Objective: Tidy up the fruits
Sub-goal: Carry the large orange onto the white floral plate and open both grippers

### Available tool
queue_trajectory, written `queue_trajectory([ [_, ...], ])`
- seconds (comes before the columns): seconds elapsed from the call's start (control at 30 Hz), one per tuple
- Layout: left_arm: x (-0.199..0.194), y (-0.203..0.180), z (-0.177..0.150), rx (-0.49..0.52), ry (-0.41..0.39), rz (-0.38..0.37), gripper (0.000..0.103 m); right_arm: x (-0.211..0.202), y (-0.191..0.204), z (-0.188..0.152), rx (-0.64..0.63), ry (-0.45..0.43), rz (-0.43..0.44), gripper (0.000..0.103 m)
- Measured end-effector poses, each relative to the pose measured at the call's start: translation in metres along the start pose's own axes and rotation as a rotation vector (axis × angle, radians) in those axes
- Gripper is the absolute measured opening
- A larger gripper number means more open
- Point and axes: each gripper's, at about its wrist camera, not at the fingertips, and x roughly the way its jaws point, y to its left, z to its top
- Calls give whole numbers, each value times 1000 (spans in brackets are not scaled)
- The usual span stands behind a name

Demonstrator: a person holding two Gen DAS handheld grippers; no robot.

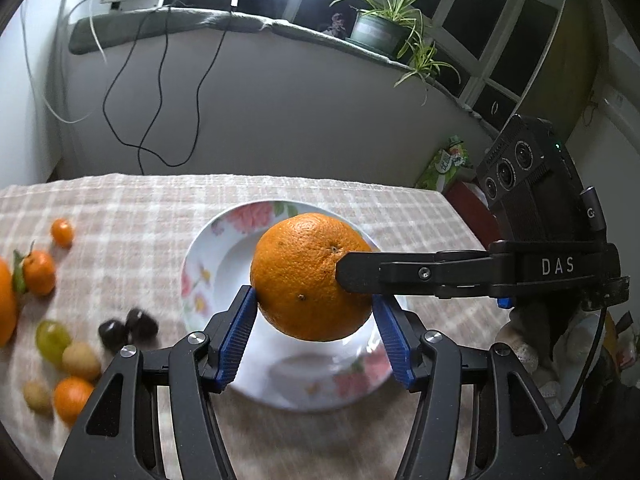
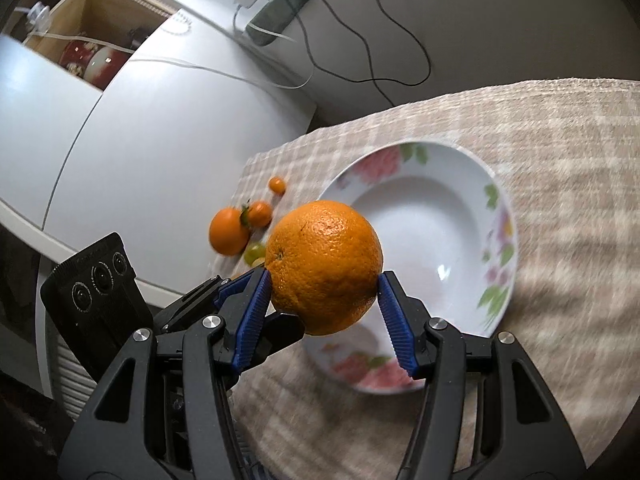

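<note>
I see the large round orange [image 1: 310, 276] hanging in the air above the white floral-rimmed ceramic plate [image 1: 208, 256], pinched from two directions at once: my left gripper [image 1: 316, 328] has its blue ribbed jaws pressed on its sides, and my right gripper [image 2: 324, 304] clamps it too. The plate sits on the beige checked desk [image 1: 120, 208]. Small tangerines [image 1: 39, 272], a green grape [image 1: 52, 340] and dark chestnuts [image 1: 128, 328] lie left of the plate.
</note>
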Motion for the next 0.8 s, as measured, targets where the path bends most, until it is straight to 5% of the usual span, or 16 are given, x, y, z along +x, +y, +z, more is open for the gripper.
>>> queue_trajectory([
  [0.47,32,8,13,-3,40,9,60,20,-28,24,50,8,-21,58],
  [0.8,34,2,15,41,33,45,58,26,-8,24,-61,-6,-133,60],
])
